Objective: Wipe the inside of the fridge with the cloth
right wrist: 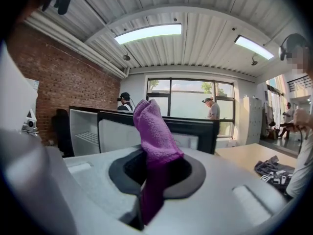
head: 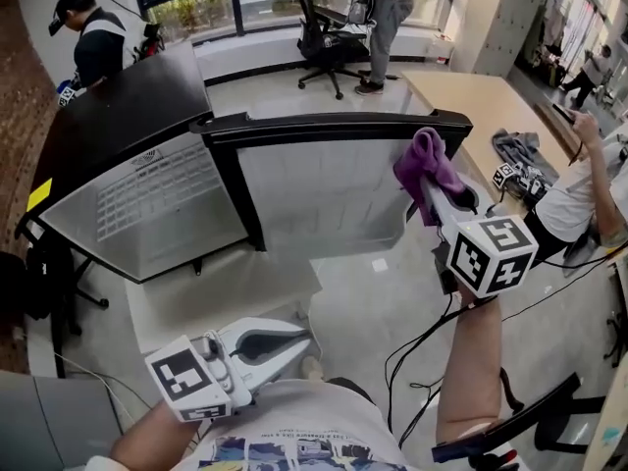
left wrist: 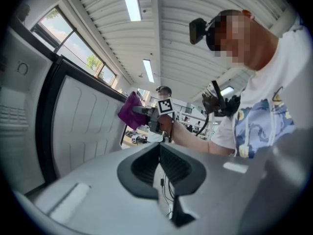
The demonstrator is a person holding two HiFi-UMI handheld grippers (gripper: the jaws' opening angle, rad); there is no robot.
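Observation:
In the head view the fridge [head: 147, 199] stands at the left with a black top and a white shelved inside. Its open door [head: 334, 189] faces me edge-on, with white inner lining and a black rim. My right gripper [head: 437, 196] is raised by the door's right end, shut on a purple cloth [head: 429, 168] that bunches above its jaws. The right gripper view shows the cloth [right wrist: 154, 136] standing up out of the gripper [right wrist: 155, 168], with the fridge door [right wrist: 161, 131] behind. My left gripper [head: 299, 344] hangs low near my body, shut and with nothing in it [left wrist: 159, 148].
A black office chair [head: 324, 37] and a standing person [head: 388, 13] are by the far windows. Another person [head: 93, 42] stands behind the fridge. A wooden table [head: 481, 106] and a seated person [head: 579, 199] are at the right. Cables [head: 412, 351] trail on the floor.

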